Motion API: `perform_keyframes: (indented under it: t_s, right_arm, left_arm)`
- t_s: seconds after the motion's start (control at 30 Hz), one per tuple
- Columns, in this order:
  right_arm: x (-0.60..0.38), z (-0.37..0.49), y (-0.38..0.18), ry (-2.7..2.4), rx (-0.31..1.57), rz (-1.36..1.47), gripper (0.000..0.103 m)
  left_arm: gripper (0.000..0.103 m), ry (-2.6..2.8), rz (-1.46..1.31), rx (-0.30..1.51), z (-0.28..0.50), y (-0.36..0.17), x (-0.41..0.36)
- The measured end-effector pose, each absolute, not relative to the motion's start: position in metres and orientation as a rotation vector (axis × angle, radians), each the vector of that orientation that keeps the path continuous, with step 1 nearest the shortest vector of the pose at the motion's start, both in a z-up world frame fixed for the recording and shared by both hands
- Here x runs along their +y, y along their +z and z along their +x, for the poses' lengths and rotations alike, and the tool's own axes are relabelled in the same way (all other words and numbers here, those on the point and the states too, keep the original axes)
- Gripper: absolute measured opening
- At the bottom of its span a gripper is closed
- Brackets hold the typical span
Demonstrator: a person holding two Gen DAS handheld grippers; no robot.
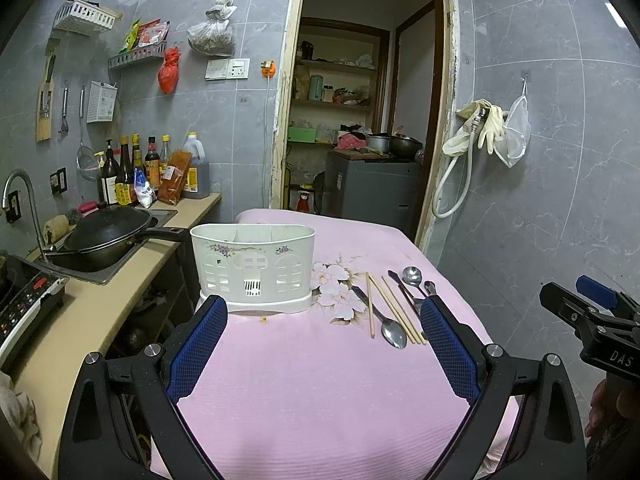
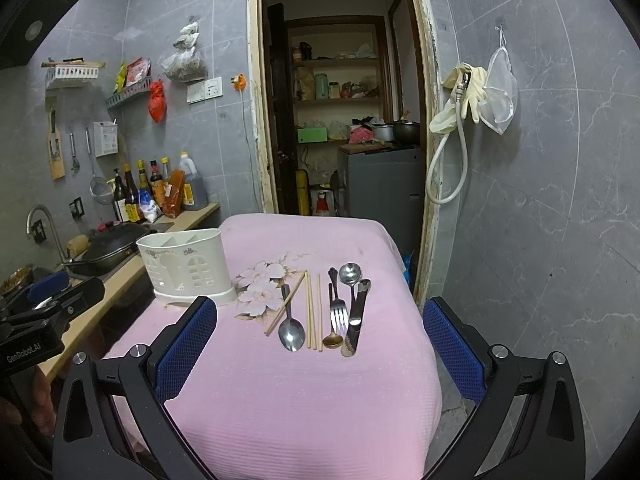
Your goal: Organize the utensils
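A white utensil holder (image 1: 252,268) (image 2: 186,266) with several compartments stands on the pink cloth (image 1: 304,360) (image 2: 296,392), at its left far side. To its right lie chopsticks (image 2: 314,312) (image 1: 396,312), a steel spoon (image 2: 291,330) (image 1: 392,330), a fork (image 2: 338,312), a small gold spoon (image 2: 333,340), a ladle-like spoon (image 2: 350,274) (image 1: 412,276) and a knife (image 2: 354,326). My left gripper (image 1: 324,312) hovers open in front of the holder, holding nothing. My right gripper (image 2: 320,316) is open before the utensils, also holding nothing.
A counter (image 1: 100,320) on the left carries a black wok (image 1: 108,236) in the sink, sauce bottles (image 1: 152,168) and an induction cooker (image 1: 24,300). Behind the table is an open doorway (image 2: 344,120) with shelves. Gloves and a hose (image 2: 460,92) hang on the right wall.
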State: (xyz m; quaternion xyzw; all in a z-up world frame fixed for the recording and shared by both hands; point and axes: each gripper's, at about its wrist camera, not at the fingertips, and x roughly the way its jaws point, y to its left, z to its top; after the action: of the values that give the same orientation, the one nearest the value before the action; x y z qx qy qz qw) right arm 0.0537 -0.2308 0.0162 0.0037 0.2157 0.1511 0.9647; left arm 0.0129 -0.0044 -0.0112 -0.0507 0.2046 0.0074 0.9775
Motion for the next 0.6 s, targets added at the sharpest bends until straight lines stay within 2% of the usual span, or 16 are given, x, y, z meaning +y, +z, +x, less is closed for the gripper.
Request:
perform_keyframes:
  t_s: [0.6]
  right_arm:
    - [-0.229,0.0602,0.0126,0.306,0.442,0.006,0.103]
  left_arm:
    - [0.095,0.012,-0.106,0.417,0.0157,-0.0156,-0.0049]
